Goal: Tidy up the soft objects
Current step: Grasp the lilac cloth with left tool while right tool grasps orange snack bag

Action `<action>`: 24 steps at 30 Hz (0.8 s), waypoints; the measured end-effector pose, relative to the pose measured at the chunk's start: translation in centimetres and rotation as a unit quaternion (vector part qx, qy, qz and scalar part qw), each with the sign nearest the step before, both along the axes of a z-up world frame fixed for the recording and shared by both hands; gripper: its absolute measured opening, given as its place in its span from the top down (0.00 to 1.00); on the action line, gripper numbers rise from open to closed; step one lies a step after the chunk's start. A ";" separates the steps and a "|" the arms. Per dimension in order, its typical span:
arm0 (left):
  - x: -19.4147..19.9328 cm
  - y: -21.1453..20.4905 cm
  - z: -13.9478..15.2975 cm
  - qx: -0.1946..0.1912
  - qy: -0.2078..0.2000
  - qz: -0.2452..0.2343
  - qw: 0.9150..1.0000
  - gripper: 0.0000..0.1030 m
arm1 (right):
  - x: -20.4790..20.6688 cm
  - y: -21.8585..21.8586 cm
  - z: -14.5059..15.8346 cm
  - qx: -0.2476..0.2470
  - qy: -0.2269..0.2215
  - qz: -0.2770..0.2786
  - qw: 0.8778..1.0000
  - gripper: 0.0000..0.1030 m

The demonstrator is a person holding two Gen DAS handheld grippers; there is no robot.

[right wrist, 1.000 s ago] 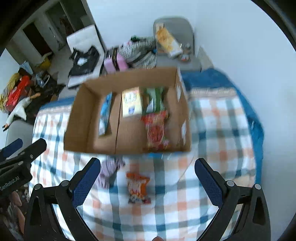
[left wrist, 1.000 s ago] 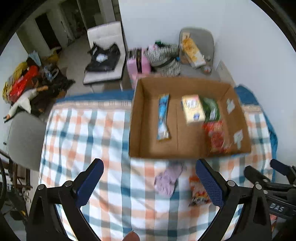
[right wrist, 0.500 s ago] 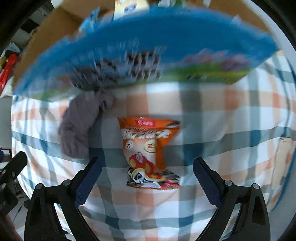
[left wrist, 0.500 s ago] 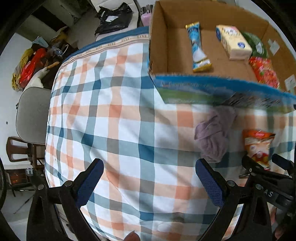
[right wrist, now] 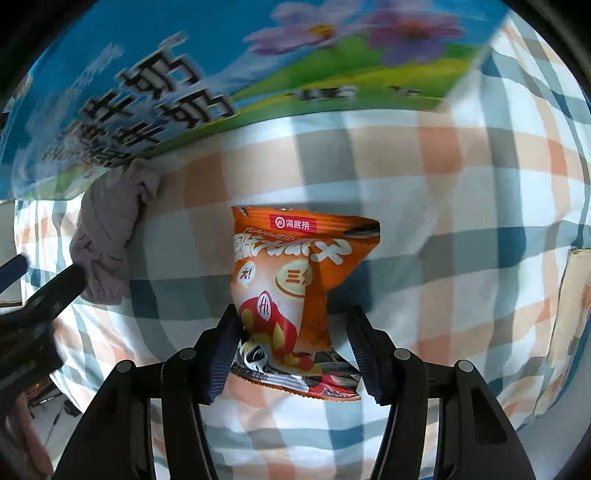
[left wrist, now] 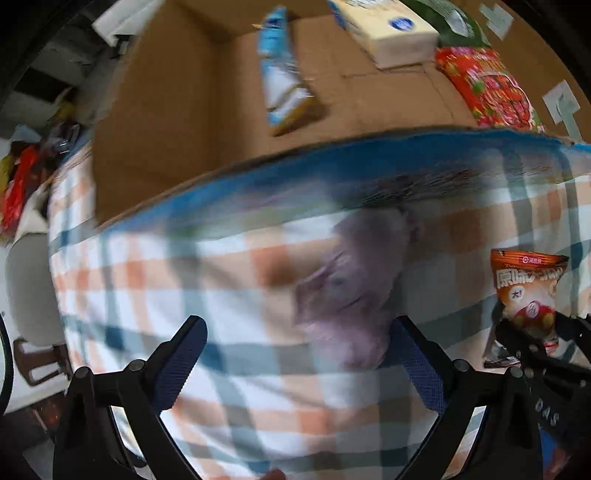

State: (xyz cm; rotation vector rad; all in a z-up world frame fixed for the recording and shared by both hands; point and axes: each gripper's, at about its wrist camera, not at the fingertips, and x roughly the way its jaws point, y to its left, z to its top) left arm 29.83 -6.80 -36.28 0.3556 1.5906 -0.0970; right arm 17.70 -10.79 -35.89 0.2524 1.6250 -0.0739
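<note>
An orange snack bag lies on the checked cloth. My right gripper has its jaws closing around the bag's lower end; the left pad touches it, the right pad stands just off it. The bag also shows in the left wrist view. A crumpled purple cloth lies in front of the cardboard box; it shows in the right wrist view too. My left gripper is open, low over the table, its right finger beside the purple cloth.
The box holds a blue-white packet, a yellow tissue pack, a green bag and a red bag. Its printed blue front wall rises close ahead. A chair stands left of the table.
Both grippers have dropped lower and moved forward toward the table. The right jaws have narrowed around the orange snack bag. The left gripper has come up to the purple cloth.
</note>
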 end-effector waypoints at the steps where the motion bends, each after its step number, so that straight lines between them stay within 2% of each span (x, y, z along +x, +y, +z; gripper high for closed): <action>1: 0.3 -0.5 -0.5 -0.001 0.007 -0.004 1.000 0.01 | -0.1 -0.2 0.1 0.000 0.001 -0.001 1.000 0.47; 5: 1.4 -2.2 -2.3 0.001 0.029 -0.018 0.999 0.01 | -0.3 -1.6 -0.1 0.010 0.007 -0.012 1.000 0.47; 8: 1.7 -2.9 -2.8 -0.007 0.028 -0.025 0.999 0.02 | 0.3 -2.6 -0.7 0.029 0.013 -0.022 0.999 0.47; 9: 1.7 -3.0 -2.8 -0.014 0.029 -0.023 0.999 0.11 | 0.5 -2.8 -0.8 0.031 0.013 -0.025 0.999 0.47; 10: 1.7 -3.0 -2.9 -0.018 0.031 -0.021 0.999 0.30 | 0.7 -2.9 -0.9 0.034 0.013 -0.026 0.999 0.47; 13: 1.4 -2.6 -3.1 -0.024 0.040 -0.012 0.999 0.57 | 1.4 -3.2 -1.1 0.033 0.017 -0.024 0.999 0.46; 16: 0.6 -1.8 -2.9 -0.032 0.045 0.011 0.998 0.64 | 2.7 -3.7 -0.7 0.028 0.022 -0.020 0.999 0.46; 24: -2.1 0.2 -2.1 -0.042 0.041 0.072 0.996 0.68 | 3.3 -3.9 -1.2 0.016 0.044 -0.008 0.999 0.47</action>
